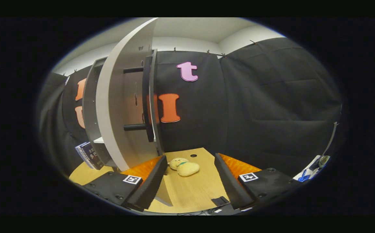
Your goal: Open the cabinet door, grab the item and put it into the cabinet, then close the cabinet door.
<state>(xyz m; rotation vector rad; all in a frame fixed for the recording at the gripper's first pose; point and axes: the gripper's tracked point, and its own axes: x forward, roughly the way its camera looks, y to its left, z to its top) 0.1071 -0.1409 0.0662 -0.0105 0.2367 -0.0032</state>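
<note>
Gripper view: tool [190, 181] spread wide, empty; yellow plush toy [184, 167] on surface [190, 194] just ahead, right of open cabinet door [122, 103].

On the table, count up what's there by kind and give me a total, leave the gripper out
Cabinet, its door swung open: 1
Yellow plush toy, lying just ahead of the open gripper fingers: 1
Books standing beside the cabinet: at least 2, exact number unclear
Total: at least 4
</note>
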